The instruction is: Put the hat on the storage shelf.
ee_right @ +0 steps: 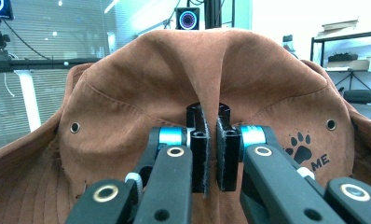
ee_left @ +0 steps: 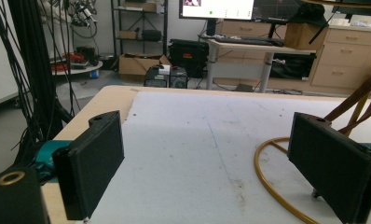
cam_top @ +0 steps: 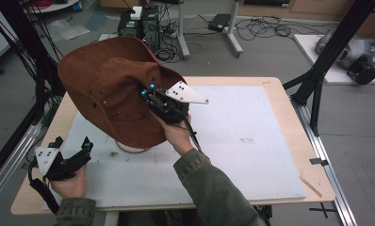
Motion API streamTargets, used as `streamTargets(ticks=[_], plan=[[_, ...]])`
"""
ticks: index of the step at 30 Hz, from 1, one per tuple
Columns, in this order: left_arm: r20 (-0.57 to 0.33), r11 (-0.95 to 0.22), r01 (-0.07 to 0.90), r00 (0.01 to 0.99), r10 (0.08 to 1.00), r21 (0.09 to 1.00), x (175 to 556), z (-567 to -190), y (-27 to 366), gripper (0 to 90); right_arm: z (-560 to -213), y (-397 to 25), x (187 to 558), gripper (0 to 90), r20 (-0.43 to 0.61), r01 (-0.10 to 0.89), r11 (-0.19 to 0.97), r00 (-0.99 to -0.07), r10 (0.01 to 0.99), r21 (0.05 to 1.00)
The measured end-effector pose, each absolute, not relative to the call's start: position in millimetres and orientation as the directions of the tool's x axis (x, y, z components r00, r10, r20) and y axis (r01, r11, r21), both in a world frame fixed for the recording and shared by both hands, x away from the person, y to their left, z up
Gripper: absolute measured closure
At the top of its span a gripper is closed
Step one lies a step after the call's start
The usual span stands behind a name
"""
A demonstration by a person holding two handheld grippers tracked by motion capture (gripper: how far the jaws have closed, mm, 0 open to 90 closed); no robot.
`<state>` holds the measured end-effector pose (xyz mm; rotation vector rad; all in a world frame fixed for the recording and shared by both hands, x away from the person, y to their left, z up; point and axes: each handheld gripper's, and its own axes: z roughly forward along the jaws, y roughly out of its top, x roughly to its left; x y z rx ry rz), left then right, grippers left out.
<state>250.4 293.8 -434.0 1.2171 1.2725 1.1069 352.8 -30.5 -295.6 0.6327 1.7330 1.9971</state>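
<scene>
1. A brown hat (cam_top: 110, 89) of soft, suede-like cloth is held up above the left half of the desk (cam_top: 270, 84), its crown toward the person and its wide brim curling round it.
2. The right gripper (cam_top: 147, 94) has its jaws clenched on a pinched fold of the crown; in the right gripper view the cloth rises from between them in a ridge.
3. That view shows metal eyelets (ee_right: 75, 127) on either side and a black paw print (ee_right: 301, 148) with letters beneath it.
4. A tan cord loop (ee_left: 267, 182) lies on the white mat (cam_top: 251, 141) below the hat.
5. The left gripper (cam_top: 72, 143) sits near the desk's front left corner, jaws released and wide apart, grasping nothing.
</scene>
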Motion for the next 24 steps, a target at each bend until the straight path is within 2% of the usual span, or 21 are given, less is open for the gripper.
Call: streamTargets(ticks=[19, 24], plan=[[-0.069, 0.067, 0.072, 0.025, 0.997, 0.995, 250.7, -434.4, 293.1, 11.0, -300.9, -27.2, 350.3, 85.0, 0.072, 0.016, -0.102, -0.809, 0.583, 0.995], [-0.071, 0.069, 0.069, 0.023, 0.997, 0.995, 250.7, -434.3, 293.5, 11.0, -301.2, -26.2, 350.2, 80.8, 0.065, 0.014, -0.093, -0.812, 0.58, 0.996]])
